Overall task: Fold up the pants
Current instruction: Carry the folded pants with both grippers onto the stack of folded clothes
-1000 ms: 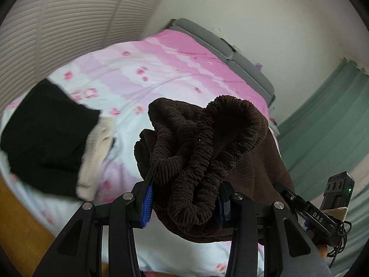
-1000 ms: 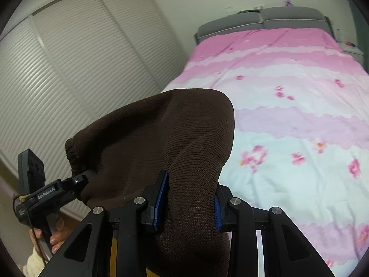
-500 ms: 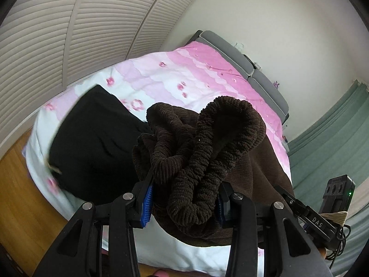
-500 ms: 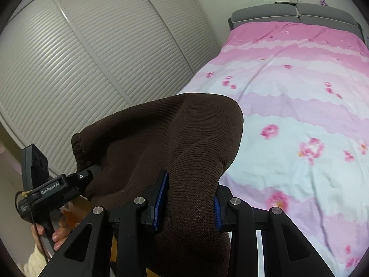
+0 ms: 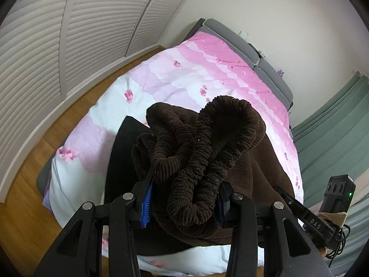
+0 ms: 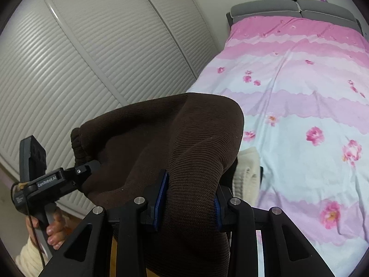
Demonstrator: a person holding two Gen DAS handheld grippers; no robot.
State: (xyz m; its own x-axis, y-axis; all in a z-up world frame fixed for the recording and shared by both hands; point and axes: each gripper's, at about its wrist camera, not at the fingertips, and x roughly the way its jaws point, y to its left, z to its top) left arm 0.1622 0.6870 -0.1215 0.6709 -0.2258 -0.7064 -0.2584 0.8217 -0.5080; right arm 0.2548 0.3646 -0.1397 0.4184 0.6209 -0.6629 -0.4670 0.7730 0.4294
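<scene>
Dark brown ribbed pants (image 5: 198,152) hang between both grippers above the near corner of the bed. My left gripper (image 5: 184,205) is shut on the bunched elastic waistband. My right gripper (image 6: 188,198) is shut on a thick fold of the same pants (image 6: 166,133). In the right wrist view the left gripper (image 6: 87,168) shows at the left, clamped on the waistband end. In the left wrist view the right gripper (image 5: 290,200) shows at the lower right, against the brown cloth.
The bed (image 5: 207,73) has a pink and white flowered cover and a grey headboard (image 6: 295,9). A black garment (image 5: 124,152) and a cream garment (image 6: 246,173) lie on its near corner under the pants. White slatted closet doors (image 6: 92,57) and wood floor (image 5: 41,161) are to the left, green curtains (image 5: 334,127) to the right.
Both grippers, still holding the pants, have swung left toward the closet side; the black garment now lies directly under the pants, and more floor and closet doors show.
</scene>
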